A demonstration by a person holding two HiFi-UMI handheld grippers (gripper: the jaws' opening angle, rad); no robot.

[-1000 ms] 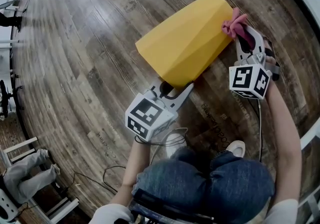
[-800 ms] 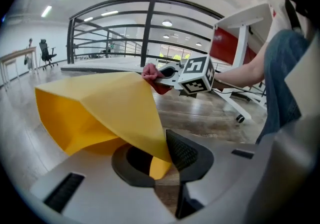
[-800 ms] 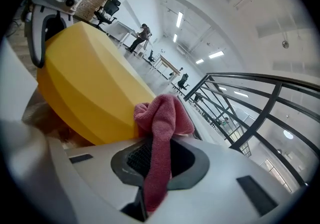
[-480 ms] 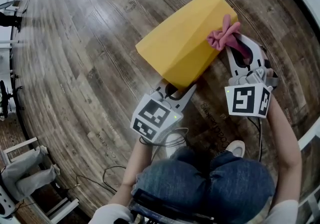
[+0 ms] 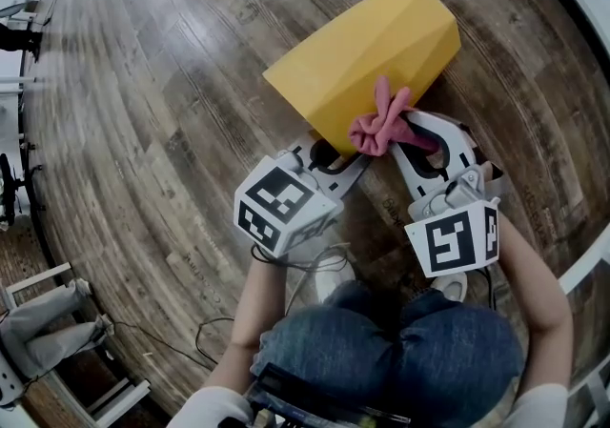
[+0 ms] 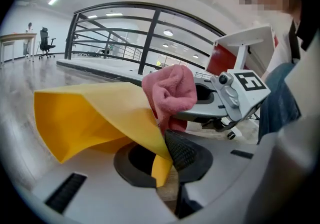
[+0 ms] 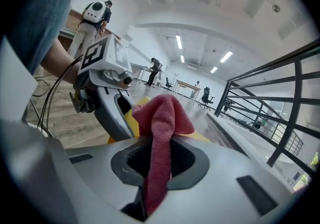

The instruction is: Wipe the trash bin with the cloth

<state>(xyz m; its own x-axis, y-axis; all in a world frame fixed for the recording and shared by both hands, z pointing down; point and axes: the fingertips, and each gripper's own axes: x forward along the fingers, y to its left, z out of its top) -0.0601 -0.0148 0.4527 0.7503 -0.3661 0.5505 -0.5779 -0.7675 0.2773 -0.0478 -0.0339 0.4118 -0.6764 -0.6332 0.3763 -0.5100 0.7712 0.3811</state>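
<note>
**Head view.** The bin (image 5: 367, 59) lay on its side on the floor (image 5: 143, 131). Its long axis ran from 7 o'clock to 1 o'clock, with the near end towards me. My left gripper (image 5: 334, 161) held that near end at its edge. My right gripper (image 5: 415, 135) sat just beside it at 3 o'clock and carried the cloth (image 5: 379, 126). The cloth's bunched head touched the bin's right flank close to the near end. From the right gripper the bin lay at 11 o'clock.

**Left gripper view.** The jaws had just been closing, and I found them clamped on the thin yellow wall of the bin, which passed between the pads. The cloth showed at 1 o'clock, against the bin's upper edge.

**Right gripper view.** The jaws were closed on the cloth. One tail hung down through them and the rest stood bunched ahead. The bin showed only as a yellow strip behind it at 11 o'clock.

**Assessment.** The right hand was the nearer one for wiping. In my judgement a stroke would follow the long axis towards 1 o'clock while the left hand steadied the bin.
</note>
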